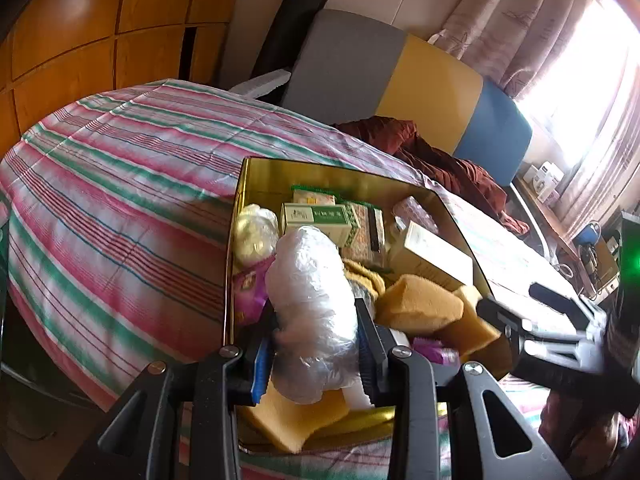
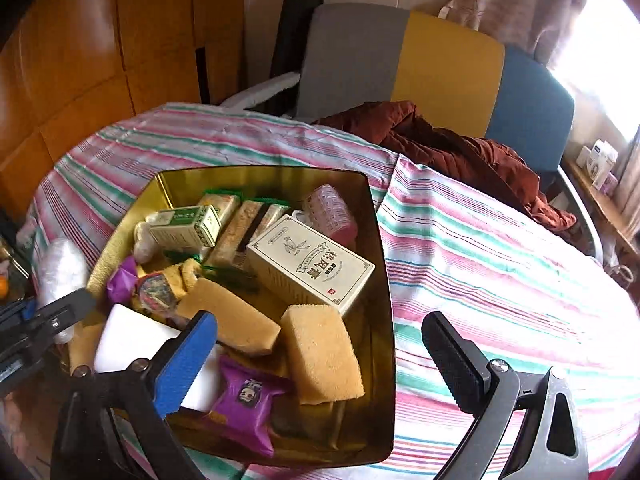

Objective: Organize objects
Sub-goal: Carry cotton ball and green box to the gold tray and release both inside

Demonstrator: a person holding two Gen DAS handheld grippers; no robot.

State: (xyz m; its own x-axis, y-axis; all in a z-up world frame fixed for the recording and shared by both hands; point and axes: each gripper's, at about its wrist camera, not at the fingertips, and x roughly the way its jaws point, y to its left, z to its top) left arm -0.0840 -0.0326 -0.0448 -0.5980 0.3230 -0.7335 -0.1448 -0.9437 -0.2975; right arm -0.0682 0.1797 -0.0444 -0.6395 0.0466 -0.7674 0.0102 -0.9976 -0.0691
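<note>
While my left wrist camera looks down, my left gripper (image 1: 316,356) is clamped on a clear plastic bundle (image 1: 310,312), held above the gold tin (image 1: 256,168) of sponges and boxes on the striped bedcover (image 1: 120,184). From my right wrist camera, my right gripper (image 2: 320,354) stands wide apart with nothing between its jaws, over the tin's (image 2: 384,300) near right edge, above a yellow sponge (image 2: 322,354).
</note>
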